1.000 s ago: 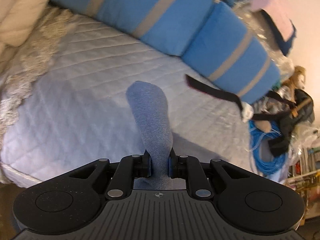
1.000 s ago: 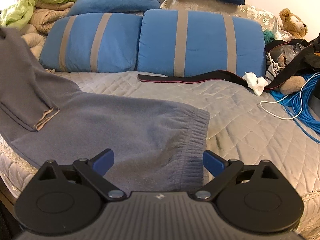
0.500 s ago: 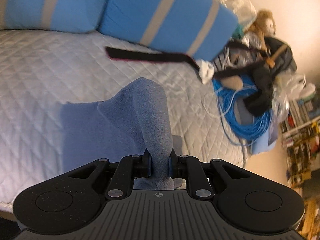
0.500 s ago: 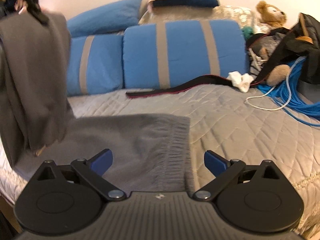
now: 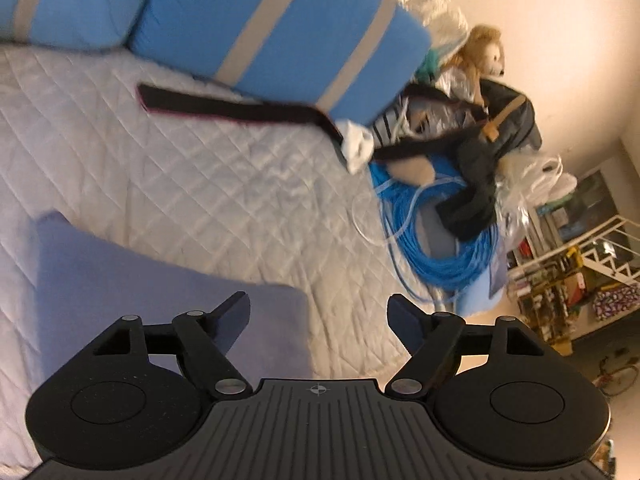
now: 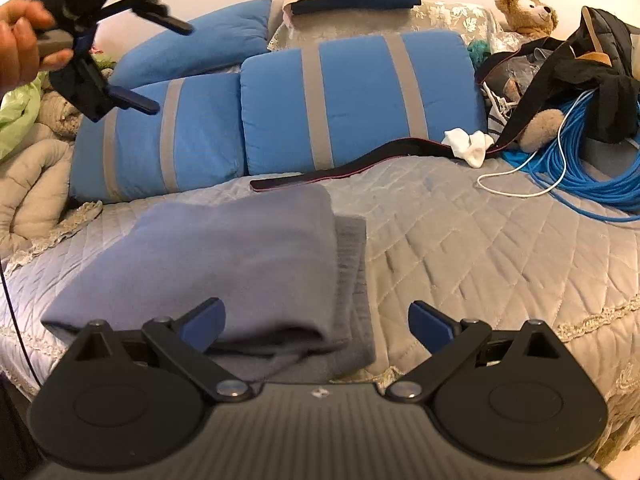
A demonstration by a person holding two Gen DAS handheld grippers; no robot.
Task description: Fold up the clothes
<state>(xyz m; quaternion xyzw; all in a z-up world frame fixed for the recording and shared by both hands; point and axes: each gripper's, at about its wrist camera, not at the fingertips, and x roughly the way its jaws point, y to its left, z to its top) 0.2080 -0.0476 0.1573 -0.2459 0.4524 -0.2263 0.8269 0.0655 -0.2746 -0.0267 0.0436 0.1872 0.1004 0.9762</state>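
Note:
Grey sweatpants (image 6: 224,264) lie folded over in layers on the quilted bed (image 6: 480,248), with the ribbed waistband edge showing at the right side. In the left wrist view the same grey sweatpants (image 5: 132,292) lie flat under the camera. My left gripper (image 5: 318,320) is open, empty and high above the bed. It also shows in the right wrist view as the left gripper (image 6: 156,64), held up at the top left by a hand (image 6: 20,40). My right gripper (image 6: 316,322) is open just above the near edge of the folded pants.
Two blue striped pillows (image 6: 352,96) line the back of the bed. A black strap (image 6: 340,168) and a white sock (image 6: 468,144) lie in front of them. A blue cable coil (image 6: 592,176), a dark bag (image 6: 600,80) and a teddy bear (image 6: 524,8) crowd the right.
My left gripper let go of the grey pant leg, which now lies folded over the rest, and it rose away. The right gripper stayed open near the pants.

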